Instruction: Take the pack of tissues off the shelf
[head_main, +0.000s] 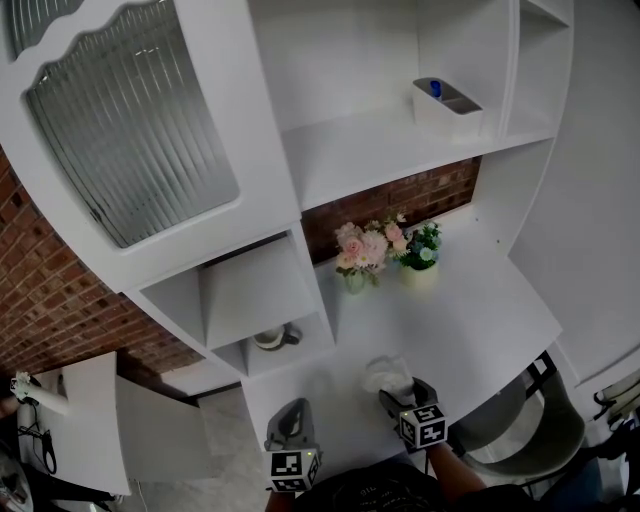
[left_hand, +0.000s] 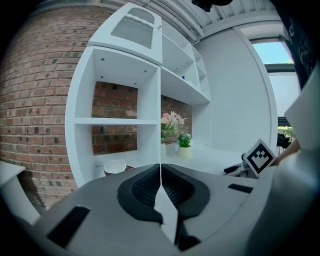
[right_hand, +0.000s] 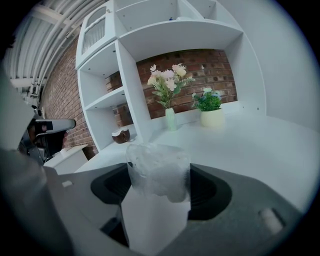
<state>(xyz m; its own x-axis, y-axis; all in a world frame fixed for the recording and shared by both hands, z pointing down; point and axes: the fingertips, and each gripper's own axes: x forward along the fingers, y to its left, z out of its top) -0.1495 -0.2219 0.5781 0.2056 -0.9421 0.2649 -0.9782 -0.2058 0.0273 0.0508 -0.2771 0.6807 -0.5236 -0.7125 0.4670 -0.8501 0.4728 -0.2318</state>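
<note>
Grippers: I'm counting two, one marker cube on each. Right gripper is clamping the one pack of tissues, pads pressing on both its sides, clear wrap bulging up past the tips. Pack is sitting out over the front of the desk, off the shelves and well apart from them. I'm not able to tell if it's touching the desktop. Left gripper is hovering beside the right one, lower left in the head view, fingers pressed together, nothing between them. At the back of the desk I'm seeing two pots: one vase with pink and white flowers, and one plant just beside it on its right, both standing upright by the brick. One bowl is sitting in the low cubby left of the desk. One white bin is sitting on the upper shelf, with one blue thing at one end of it. One chair is showing near the desk's right front corner.
</note>
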